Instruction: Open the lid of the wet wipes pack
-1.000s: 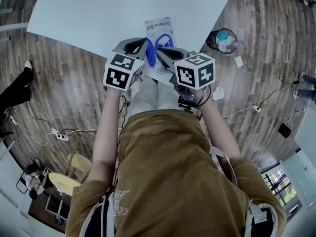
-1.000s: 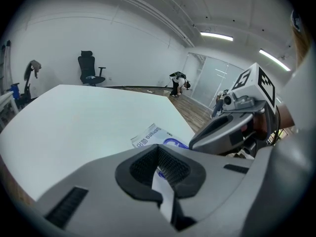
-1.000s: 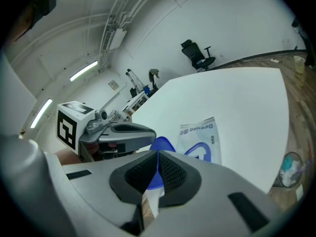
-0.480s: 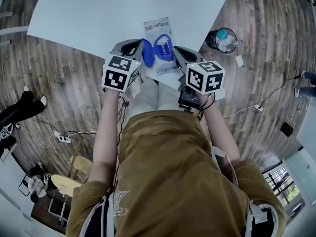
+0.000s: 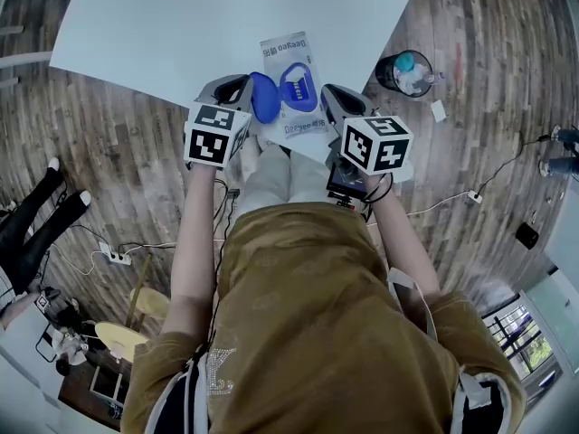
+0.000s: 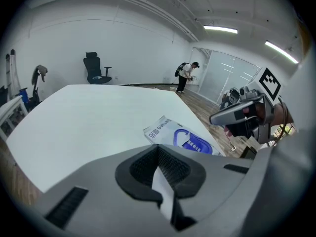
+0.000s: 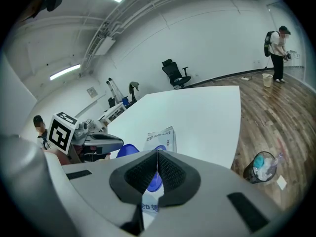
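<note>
Since lid (image 5: 262, 98) lies flipped open, the task looks basically done. Left gripper (image 6: 158, 151): jaws closed, empty, lid just right of its tips. Wet wipes pack (image 5: 288, 51) lies between the grippers. Right gripper (image 7: 157, 154): jaws closed, empty, pack ahead-left. Next: back both off without knocking the lid.

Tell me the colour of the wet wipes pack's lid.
Blue; the lid shows best in the head view.

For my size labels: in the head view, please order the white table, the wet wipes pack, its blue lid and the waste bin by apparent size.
1. white table
2. wet wipes pack
3. waste bin, though it stands on the floor, farther from the camera
4. blue lid
</note>
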### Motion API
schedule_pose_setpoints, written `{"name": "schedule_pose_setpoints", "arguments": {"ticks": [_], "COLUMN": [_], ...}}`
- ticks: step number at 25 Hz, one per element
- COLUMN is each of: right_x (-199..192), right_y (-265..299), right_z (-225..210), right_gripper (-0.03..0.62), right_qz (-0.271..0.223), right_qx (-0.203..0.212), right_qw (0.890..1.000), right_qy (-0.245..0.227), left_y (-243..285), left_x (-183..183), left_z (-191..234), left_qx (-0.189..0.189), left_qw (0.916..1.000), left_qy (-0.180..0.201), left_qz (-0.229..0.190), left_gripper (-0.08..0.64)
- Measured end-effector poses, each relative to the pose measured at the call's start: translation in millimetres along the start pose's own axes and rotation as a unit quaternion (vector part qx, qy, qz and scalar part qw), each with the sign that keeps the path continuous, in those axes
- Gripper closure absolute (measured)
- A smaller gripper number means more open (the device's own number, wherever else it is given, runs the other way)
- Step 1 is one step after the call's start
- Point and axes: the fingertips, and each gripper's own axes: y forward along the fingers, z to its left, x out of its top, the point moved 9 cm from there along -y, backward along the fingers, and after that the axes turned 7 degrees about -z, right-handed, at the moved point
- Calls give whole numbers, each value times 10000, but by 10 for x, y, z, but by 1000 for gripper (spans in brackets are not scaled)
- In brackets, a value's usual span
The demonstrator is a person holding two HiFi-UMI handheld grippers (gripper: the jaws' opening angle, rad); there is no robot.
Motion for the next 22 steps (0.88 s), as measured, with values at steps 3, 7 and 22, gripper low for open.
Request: {"name": "schedule_pose_setpoints", "arguments": {"ticks": [3, 7, 22], "right_x": [15, 7, 24], "right_y": [-22, -55, -171], "right_z": [-18, -48, -174], "right_gripper": [584, 584, 584], "right_qz": [-42, -41, -227], "right_qx": [-30, -96, -266], "right_qw": [10000, 9999, 9992], "right_qy": [20, 69, 170], "left_y": [10, 32, 187], "left_x": [-36, -91, -297], "left_z": [27, 54, 59], "left_qx": [49, 101, 471], "left_qw": [10000, 9999, 9985], "left_qy": [-53, -71, 96], "left_qz": [24, 86, 252], "left_gripper": [558, 558, 558]}}
